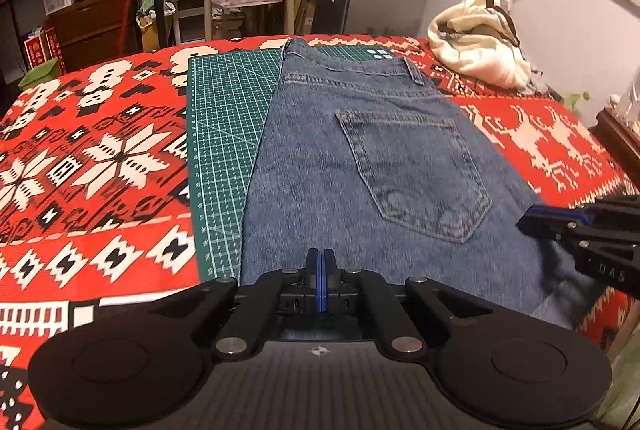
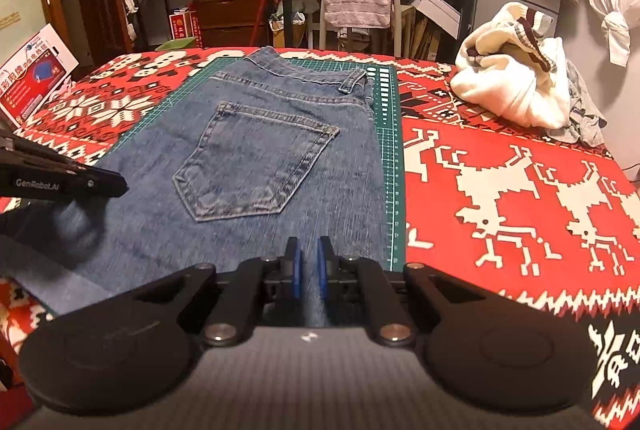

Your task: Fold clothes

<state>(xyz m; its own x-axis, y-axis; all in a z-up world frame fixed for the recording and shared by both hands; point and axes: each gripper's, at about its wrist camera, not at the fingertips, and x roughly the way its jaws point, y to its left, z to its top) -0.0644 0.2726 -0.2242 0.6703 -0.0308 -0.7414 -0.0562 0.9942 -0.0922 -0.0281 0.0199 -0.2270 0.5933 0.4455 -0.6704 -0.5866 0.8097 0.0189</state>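
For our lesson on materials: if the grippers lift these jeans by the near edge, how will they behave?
The jeans will probably droop, since they lie limp and flat across the mat. The thick denim looks fairly heavy. They likely won't slide much on the cloth.

Blue denim jeans (image 1: 360, 166) lie flat, folded lengthwise, back pocket (image 2: 256, 158) facing up, waistband at the far end, resting on the green cutting mat (image 1: 224, 134).

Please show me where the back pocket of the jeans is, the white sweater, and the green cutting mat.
back pocket (image 2: 256, 160): right wrist view, middle of the pocket's denim.
white sweater (image 2: 516, 90): right wrist view, front of the crumpled heap.
green cutting mat (image 1: 224, 118): left wrist view, bare grid left of the jeans.
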